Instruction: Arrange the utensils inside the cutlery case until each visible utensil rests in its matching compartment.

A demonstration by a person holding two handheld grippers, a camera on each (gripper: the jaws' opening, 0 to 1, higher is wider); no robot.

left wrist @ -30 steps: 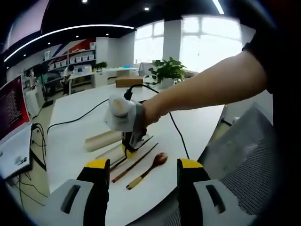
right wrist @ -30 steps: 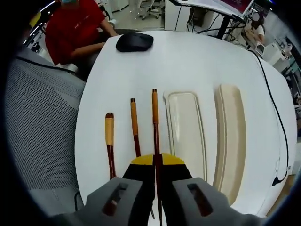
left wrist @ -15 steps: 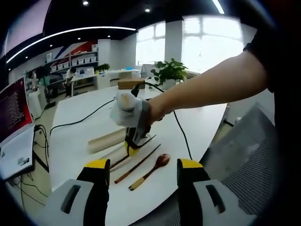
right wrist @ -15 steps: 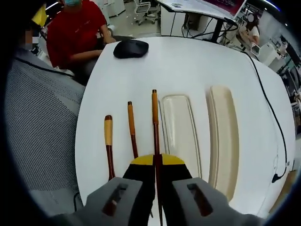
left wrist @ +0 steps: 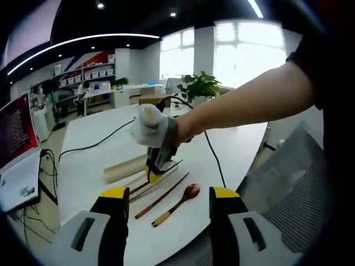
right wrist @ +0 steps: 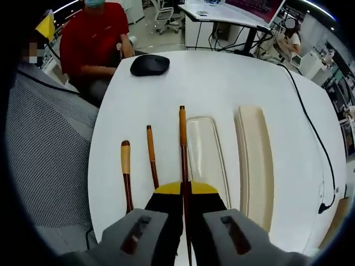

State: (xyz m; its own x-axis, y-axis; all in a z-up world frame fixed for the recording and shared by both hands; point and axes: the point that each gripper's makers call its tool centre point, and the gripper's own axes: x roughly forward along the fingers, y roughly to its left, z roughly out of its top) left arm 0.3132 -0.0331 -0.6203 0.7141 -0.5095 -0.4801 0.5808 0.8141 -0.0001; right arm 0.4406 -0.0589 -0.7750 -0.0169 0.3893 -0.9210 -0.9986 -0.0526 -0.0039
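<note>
A slim brown wooden chopstick (right wrist: 182,145) is clamped in the right gripper (right wrist: 186,191), the left gripper (left wrist: 168,200) held open and empty, and the chopstick could be swung past the cream plastic case (right wrist: 208,158).

The right gripper (right wrist: 186,195), clamped on a chopstick (right wrist: 182,145), now holds it higher above the table (right wrist: 222,83).

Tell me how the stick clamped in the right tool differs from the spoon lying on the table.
The stick is straight and thin along its whole length; the spoon ends in a rounded bowl. The stick is clamped between the shut jaws of the right tool and, judging by the left gripper view, lifted off the table; the spoon lies flat with nothing holding it. Both are dark wood with a lighter tan end, and both are outside the cream case.
</note>
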